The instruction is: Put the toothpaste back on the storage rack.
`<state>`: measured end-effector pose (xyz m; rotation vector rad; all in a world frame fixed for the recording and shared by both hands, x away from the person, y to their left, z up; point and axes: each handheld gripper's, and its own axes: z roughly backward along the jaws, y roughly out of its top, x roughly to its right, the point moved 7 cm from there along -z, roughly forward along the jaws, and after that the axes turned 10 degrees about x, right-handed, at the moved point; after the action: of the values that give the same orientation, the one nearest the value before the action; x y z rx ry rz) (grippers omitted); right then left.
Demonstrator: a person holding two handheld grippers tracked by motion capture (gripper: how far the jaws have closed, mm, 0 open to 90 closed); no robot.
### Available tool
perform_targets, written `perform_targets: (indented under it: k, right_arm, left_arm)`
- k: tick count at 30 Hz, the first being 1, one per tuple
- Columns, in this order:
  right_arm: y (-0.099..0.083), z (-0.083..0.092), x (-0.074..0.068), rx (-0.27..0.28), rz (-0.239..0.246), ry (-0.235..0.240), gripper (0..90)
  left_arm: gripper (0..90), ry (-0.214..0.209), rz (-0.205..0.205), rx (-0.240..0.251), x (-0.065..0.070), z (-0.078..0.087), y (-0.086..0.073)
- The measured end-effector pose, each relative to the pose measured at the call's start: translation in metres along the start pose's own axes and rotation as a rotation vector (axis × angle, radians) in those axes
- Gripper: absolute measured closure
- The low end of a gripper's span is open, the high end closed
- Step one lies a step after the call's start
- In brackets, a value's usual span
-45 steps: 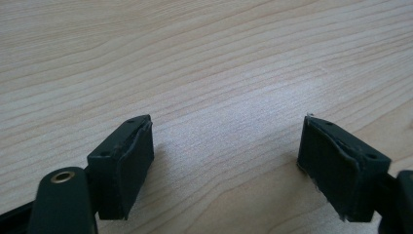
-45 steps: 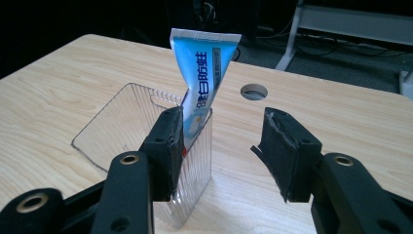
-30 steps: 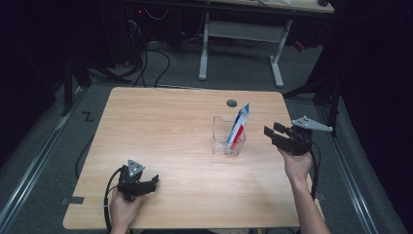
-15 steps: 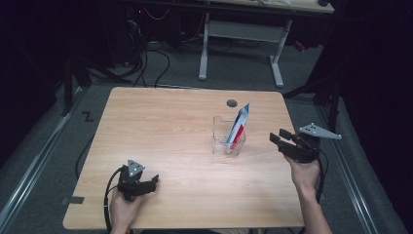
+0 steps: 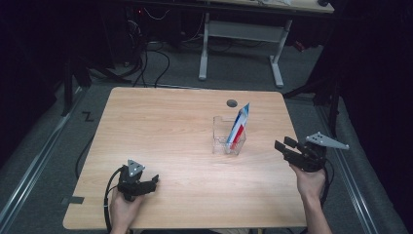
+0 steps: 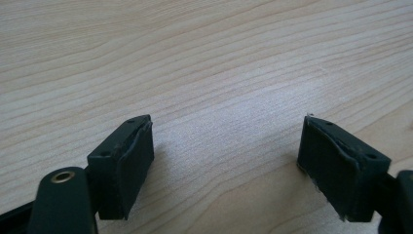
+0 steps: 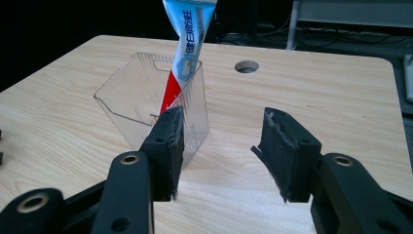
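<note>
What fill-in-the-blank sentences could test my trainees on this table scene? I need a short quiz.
1. The toothpaste tube stands tilted inside the clear plastic ____.
2. The right gripper has its jaws ____, with nothing between them.
3. The left gripper looks down on bare ____ table.
Missing words: container; open; wooden

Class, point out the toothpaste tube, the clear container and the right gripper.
toothpaste tube (image 5: 239,124), high view, middle of tube
clear container (image 7: 127,97), right gripper view, ribbed front wall
right gripper (image 5: 283,144), high view, between its fingertips
</note>
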<state>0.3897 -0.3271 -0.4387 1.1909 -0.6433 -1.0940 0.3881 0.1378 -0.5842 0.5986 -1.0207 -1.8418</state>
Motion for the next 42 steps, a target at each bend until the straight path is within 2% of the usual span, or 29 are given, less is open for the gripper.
perform_targets:
  k: [8, 13, 25, 35, 42]
  right_arm:
    - [-0.010, 0.013, 0.004, 0.019, -0.004, -0.007, 51.1]
    - [-0.022, 0.019, 0.010, 0.017, -0.026, -0.015, 51.1]
    - [-0.041, 0.026, 0.017, 0.016, -0.053, -0.032, 51.4]
    - [-0.064, 0.022, 0.024, -0.014, -0.068, -0.060, 53.3]
    - [-0.082, 0.014, 0.026, -0.058, -0.078, -0.075, 54.2]
  left_arm:
    - [21.0, 0.000, 0.001, 0.001, 0.000, 0.000, 0.000]
    - [21.0, 0.001, 0.001, 0.001, 0.000, 0.000, 0.000]
    - [21.0, 0.002, 0.001, 0.002, 0.000, 0.000, 0.000]
    - [21.1, 0.001, 0.000, 0.000, 0.000, 0.000, 0.000]
    - [21.0, 0.000, 0.001, 0.000, 0.000, 0.000, 0.000]
